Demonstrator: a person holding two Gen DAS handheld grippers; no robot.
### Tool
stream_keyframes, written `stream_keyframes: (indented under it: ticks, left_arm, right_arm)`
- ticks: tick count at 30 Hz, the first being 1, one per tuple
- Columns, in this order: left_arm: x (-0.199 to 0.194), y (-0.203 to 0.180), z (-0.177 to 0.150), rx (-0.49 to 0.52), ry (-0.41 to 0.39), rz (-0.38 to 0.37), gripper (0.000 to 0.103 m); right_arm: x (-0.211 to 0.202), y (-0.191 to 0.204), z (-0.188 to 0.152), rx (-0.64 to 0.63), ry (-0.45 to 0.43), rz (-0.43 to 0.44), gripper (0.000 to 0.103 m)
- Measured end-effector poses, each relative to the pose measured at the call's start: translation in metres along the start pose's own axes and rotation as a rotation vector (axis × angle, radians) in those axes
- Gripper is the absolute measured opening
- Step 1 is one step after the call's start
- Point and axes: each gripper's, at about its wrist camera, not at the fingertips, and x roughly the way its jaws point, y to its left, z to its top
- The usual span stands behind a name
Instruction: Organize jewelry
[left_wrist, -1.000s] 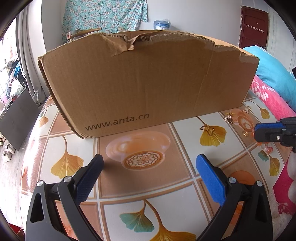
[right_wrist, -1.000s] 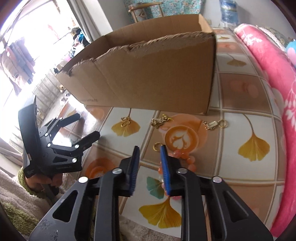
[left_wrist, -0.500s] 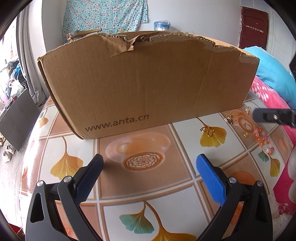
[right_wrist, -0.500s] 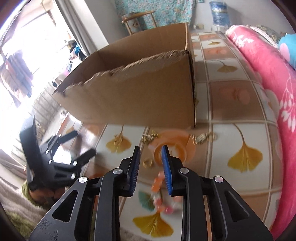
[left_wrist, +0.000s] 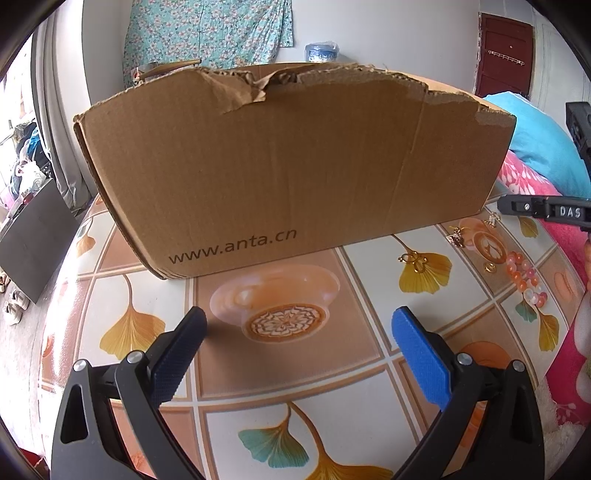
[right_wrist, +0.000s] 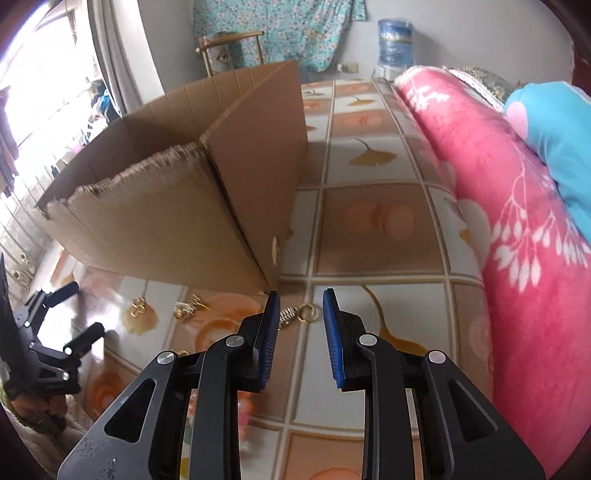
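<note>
Jewelry lies on the leaf-patterned tablecloth (left_wrist: 280, 380) in front of a torn cardboard box (left_wrist: 288, 162). In the left wrist view I see a gold charm (left_wrist: 415, 258), a gold clasp (left_wrist: 456, 236), a small gold ring (left_wrist: 490, 266) and an orange-and-white bead bracelet (left_wrist: 524, 275). My left gripper (left_wrist: 299, 354) hangs wide open over bare cloth. My right gripper (right_wrist: 301, 314) is open by a narrow gap with nothing between its pads. Just past its tips lies a gold spring chain with a ring (right_wrist: 308, 311), near the box (right_wrist: 166, 221) corner. The gold clasp (right_wrist: 188, 308) lies to its left.
A pink flowered blanket (right_wrist: 517, 221) and a blue pillow (right_wrist: 554, 122) bound the cloth on the right. The box stands open at the top with ragged edges. A hand holds the left gripper (right_wrist: 86, 310) at the left edge. A chair and a water bottle stand behind.
My right gripper swung from above the bead bracelet to the right, toward the box's corner and the gold spring chain. The left gripper stayed put.
</note>
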Motion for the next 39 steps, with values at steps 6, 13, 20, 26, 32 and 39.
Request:
stream_keyframes:
  ticks: [6,13,20,26,32,39]
  left_arm:
    - [0.000,0.000,0.001,0.000,-0.001,0.000,0.099]
    - [0.001,-0.001,0.002,-0.003,0.005,0.004,0.099]
    - [0.001,-0.002,0.003,-0.006,0.007,0.009,0.099]
    - [0.001,-0.002,0.004,-0.011,0.011,0.013,0.099]
    - [0.002,-0.002,0.004,-0.012,0.009,0.013,0.099]
    - [0.000,-0.002,0.004,-0.007,0.015,0.010,0.099]
  right_arm:
    - [0.011,-0.002,-0.003,-0.024,0.017,0.015,0.011]
    - [0.005,0.002,-0.012,-0.014,0.043,0.093,0.003]
    - [-0.002,-0.010,-0.012,0.018,0.013,0.071,0.001]
    - [0.011,-0.008,0.001,-0.018,-0.007,0.060,0.006]
    - [0.016,0.003,0.000,-0.113,0.009,0.013,0.003]
    - [0.002,-0.001,-0.016,-0.093,0.033,-0.003,0.001]
